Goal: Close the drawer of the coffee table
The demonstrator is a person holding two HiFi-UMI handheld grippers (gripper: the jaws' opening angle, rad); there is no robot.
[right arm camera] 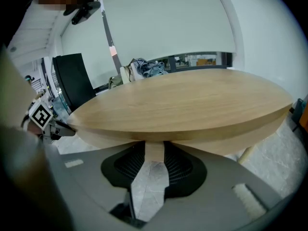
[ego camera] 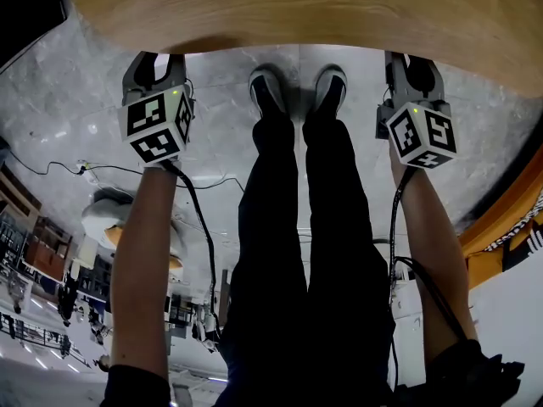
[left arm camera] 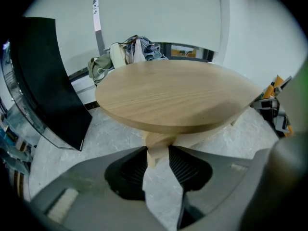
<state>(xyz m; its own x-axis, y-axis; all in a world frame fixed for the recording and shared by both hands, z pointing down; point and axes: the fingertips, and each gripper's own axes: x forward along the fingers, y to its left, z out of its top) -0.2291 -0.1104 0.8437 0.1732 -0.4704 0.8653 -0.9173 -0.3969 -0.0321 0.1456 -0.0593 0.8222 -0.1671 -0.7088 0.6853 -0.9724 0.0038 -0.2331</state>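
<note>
The round wooden coffee table (ego camera: 297, 7) fills the top of the head view, and both grippers reach under its near edge, their tips hidden by the top. Only their marker cubes show, the left (ego camera: 159, 124) and the right (ego camera: 422, 134). In the left gripper view the left gripper (left arm camera: 157, 161) has its ribbed pads against a short wooden tab (left arm camera: 156, 153) that hangs below the tabletop (left arm camera: 178, 95). In the right gripper view the right gripper (right arm camera: 153, 161) is shut the same way on a wooden tab (right arm camera: 154, 153) under a curved wooden band (right arm camera: 216, 146) beneath the top. Whether the drawer stands out I cannot tell.
The person's shoes (ego camera: 297, 91) stand on grey marble floor just short of the table. A black panel (left arm camera: 48, 81) leans at the left, and clothes (left arm camera: 132, 49) are piled beyond the table. A slanted table leg (right arm camera: 246, 153) shows at the right. Cables (ego camera: 199, 219) trail from the grippers.
</note>
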